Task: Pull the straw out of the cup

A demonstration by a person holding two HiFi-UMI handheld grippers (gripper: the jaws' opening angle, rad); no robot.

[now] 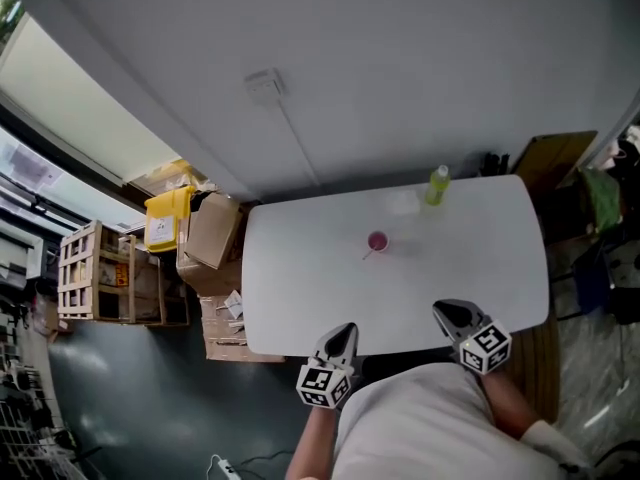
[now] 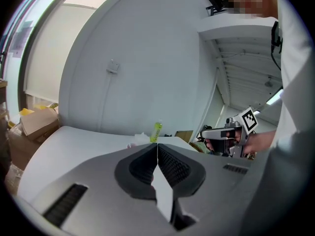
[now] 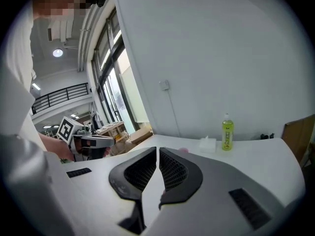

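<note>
We hold the left tongs [image 1: 346, 330] and the right tongs [image 1: 446, 314] at the near edge of the white worktop [image 1: 300, 278] — both closed and empty — while the pink cup [image 1: 377, 240], its straw [image 1: 367, 255] slanting out to the near left, stands mid-worktop, well apart from them, a green bottle [image 1: 437, 185] by the far edge.

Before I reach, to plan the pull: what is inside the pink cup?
A thin straw leans out of the pink cup over its near side. Its lower end and any liquid cannot be made out: the cup is too small in view.
</note>
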